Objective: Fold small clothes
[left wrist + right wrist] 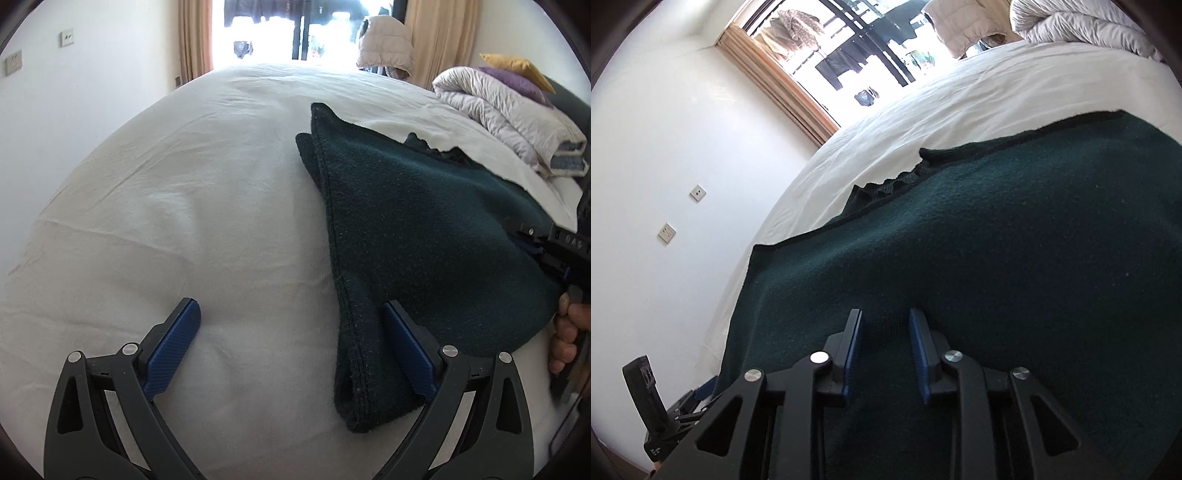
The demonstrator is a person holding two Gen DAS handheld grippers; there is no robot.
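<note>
Left tool (291, 343) stands spread wide over the bed (184, 221), its right finger resting on the folded dark green garment (424, 229) as if steadying the near edge. Right tool (886, 354) is pinched onto the cloth's right side, probably to carry it over.

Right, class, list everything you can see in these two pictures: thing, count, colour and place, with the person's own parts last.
Dark green knitted garment: one, partly folded, on the bed's right side.
White bed sheet: one, covering the bed.
Pale grey rolled quilt: one, far right corner of the bed.
Purple cushion and mustard cushion: one each, on the quilt.
Beige curtains: a pair, either side of the window.
White wall sockets: two, left wall.
Left hand-held gripper: open, one finger on the garment.
Right hand-held gripper: nearly closed, pinching the garment.
Hand: one, right edge.
</note>
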